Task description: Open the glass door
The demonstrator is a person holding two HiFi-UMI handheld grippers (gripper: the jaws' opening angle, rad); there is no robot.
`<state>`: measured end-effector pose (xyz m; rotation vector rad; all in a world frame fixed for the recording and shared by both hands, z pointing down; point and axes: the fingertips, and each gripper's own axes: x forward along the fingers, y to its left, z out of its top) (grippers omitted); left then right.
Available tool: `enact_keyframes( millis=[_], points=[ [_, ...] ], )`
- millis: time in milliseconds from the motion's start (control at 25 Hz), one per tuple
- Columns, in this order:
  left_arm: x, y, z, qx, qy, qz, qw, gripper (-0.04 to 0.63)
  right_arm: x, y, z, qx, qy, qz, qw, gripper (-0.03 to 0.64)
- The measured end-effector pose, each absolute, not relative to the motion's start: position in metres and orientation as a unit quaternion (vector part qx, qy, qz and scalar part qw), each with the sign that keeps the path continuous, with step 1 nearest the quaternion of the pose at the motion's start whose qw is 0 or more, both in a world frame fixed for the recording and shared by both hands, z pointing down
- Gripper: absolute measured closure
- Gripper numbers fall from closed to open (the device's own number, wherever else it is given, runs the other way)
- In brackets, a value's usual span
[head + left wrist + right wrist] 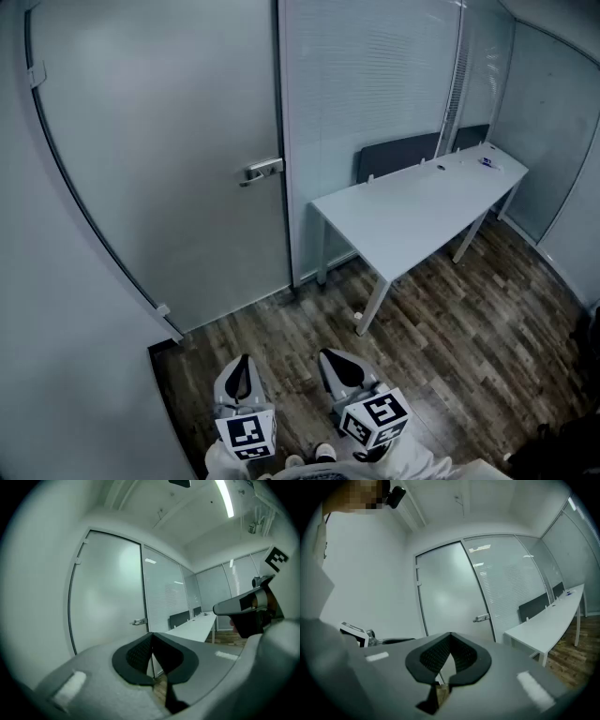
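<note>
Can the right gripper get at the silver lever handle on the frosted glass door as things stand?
Probably, after a step closer. The right gripper is held low, short of the silver lever handle; only dark wood floor lies between, and the white table stands off to the side.

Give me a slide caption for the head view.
Left gripper and right gripper, both shut, face the closed glass door; its handle untouched.

Glass door [159,159]: top cut off at 12 o'clock, head view. Small items [487,161] on the counter [422,202], far end, 2 o'clock: too small to identify. Dark panel [398,155] behind the counter: lower part hidden. Dark shape [567,441] at 5 o'clock: clipped by the edge, unidentifiable.
</note>
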<state>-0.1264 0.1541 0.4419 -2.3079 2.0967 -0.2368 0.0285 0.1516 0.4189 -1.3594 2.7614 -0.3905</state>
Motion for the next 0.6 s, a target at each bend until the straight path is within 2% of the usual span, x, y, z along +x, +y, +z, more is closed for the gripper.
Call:
enact_keyframes(
  millis=[600],
  points=[
    [-0.099,0.171,0.454,-0.744,0.661,-0.097,0.000,0.591,0.054,0.169,0.429,-0.437,0.886,-0.153,0.029,0.612]
  ],
)
